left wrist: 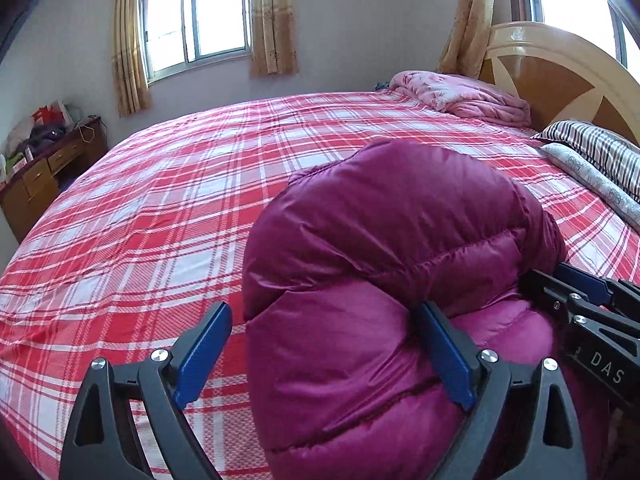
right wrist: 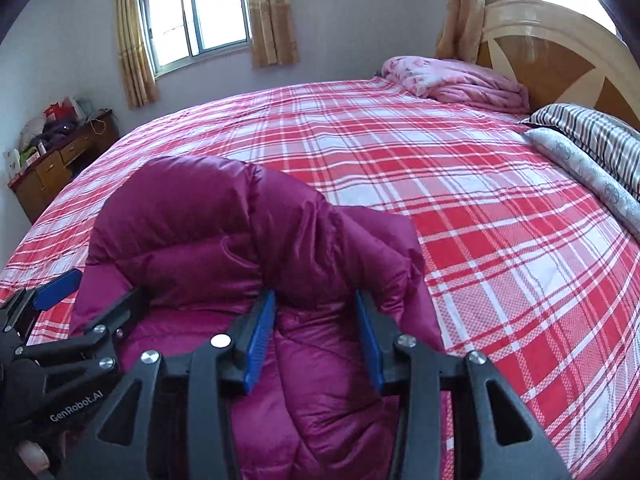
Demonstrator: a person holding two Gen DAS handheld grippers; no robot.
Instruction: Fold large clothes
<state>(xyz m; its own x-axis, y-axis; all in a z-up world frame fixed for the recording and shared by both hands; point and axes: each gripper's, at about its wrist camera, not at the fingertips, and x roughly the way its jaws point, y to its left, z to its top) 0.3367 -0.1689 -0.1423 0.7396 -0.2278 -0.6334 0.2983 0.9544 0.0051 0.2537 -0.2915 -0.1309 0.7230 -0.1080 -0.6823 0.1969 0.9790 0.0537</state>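
One purple puffy jacket [left wrist: 384,240] on one red checked bed [left wrist: 160,208].
Left gripper [left wrist: 324,356] wide open, jacket partly between; right gripper [right wrist: 316,344] squeezes a jacket fold. Two pillows [left wrist: 596,160], one window [left wrist: 196,12].

1. A red-and-white plaid bedsheet [left wrist: 160,200] covers the bed.
2. A crumpled pink quilt [left wrist: 464,96] lies against the wooden headboard [left wrist: 560,76].
3. A striped pillow [left wrist: 592,148] rests on a patterned bolster [left wrist: 596,184] beside it.
4. Tan curtains [left wrist: 128,40] frame a bright window [left wrist: 196,16].
5. A cluttered wooden dresser [left wrist: 48,168] stands by the far wall.
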